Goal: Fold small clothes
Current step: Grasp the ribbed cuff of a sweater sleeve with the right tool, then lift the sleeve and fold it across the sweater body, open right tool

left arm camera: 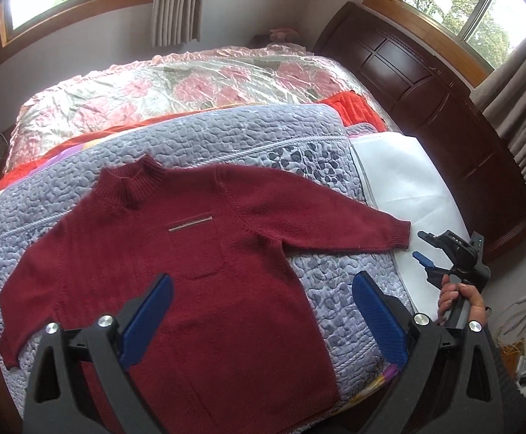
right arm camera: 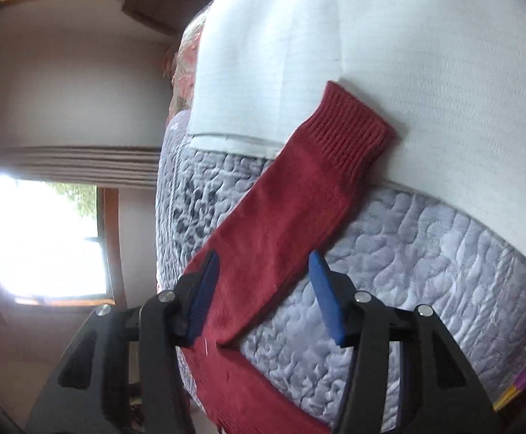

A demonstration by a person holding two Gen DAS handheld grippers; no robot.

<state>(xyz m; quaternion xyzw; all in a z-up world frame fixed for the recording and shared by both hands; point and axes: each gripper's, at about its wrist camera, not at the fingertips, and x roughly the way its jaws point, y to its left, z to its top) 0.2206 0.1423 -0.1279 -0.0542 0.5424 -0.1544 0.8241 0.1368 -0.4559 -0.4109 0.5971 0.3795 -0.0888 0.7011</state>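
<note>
a bed (left arm camera: 400, 177) with a lilac quilt (left arm camera: 198, 137) fills a windowed room. the red sweater (left arm camera: 176, 271) lies flat, collar pointing away, sleeves spread sideways. left gripper (left arm camera: 263, 311) and right gripper (right arm camera: 263, 296) jaws are apart.

One sweater (left arm camera: 176, 253), two grippers, two windows.
The left gripper (left arm camera: 263, 311) and right gripper (right arm camera: 263, 296) each show two blue pads; sweater has one pocket (left arm camera: 196, 247).

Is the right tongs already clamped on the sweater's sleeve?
No: the right tongs are open, their blue pads on either side of the red sleeve, which lies flat on the quilt.
</note>
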